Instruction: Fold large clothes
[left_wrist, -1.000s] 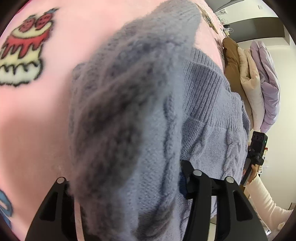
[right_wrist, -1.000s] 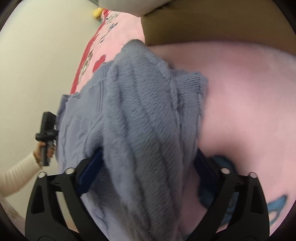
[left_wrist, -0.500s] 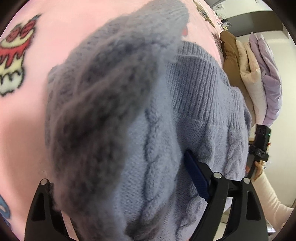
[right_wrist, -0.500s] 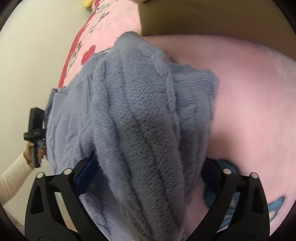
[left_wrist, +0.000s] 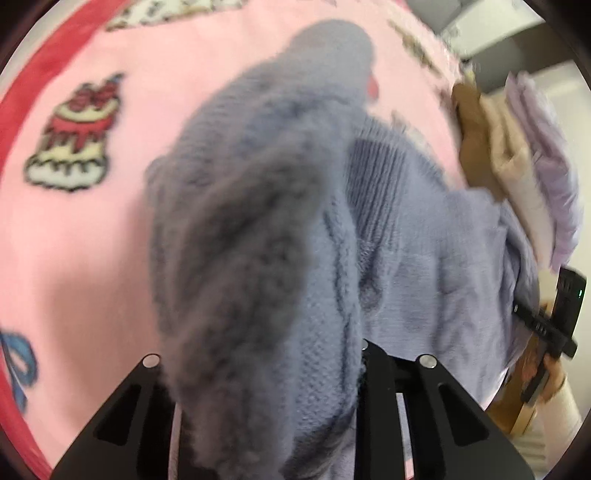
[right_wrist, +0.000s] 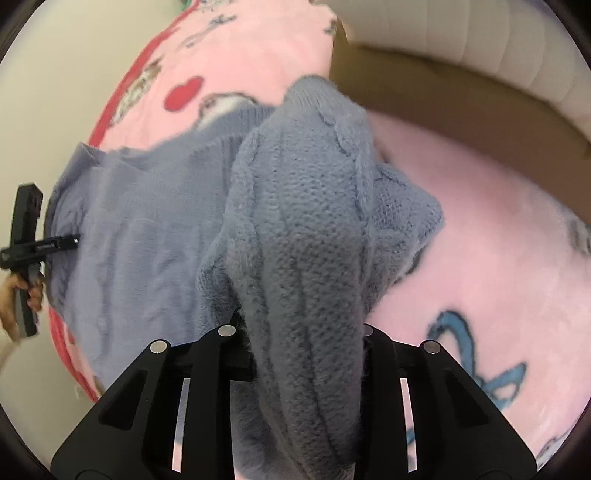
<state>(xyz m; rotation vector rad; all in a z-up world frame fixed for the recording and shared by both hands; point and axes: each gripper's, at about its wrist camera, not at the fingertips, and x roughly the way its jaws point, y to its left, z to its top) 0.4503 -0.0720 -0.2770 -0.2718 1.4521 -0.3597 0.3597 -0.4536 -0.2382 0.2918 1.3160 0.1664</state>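
A grey-blue cable-knit sweater (left_wrist: 424, 266) lies on a pink printed blanket (left_wrist: 74, 229). My left gripper (left_wrist: 258, 369) is shut on a bunched part of the sweater, which hangs down between its fingers and hides the tips. My right gripper (right_wrist: 299, 343) is shut on another bunched part of the same sweater (right_wrist: 147, 229), lifted above the blanket (right_wrist: 498, 236). Each gripper shows at the edge of the other's view: the right one in the left wrist view (left_wrist: 550, 325), the left one in the right wrist view (right_wrist: 26, 240).
Stacked brown, cream and lilac bedding (left_wrist: 517, 155) sits at the far end of the bed. A brown cushion (right_wrist: 443, 99) and a cream padded headboard (right_wrist: 480, 40) lie behind the sweater. A cream wall (right_wrist: 55, 74) runs along the blanket's red edge.
Both grippers have risen with the sweater, so more blanket and room shows. The jaws of both have closed tighter on the knit.
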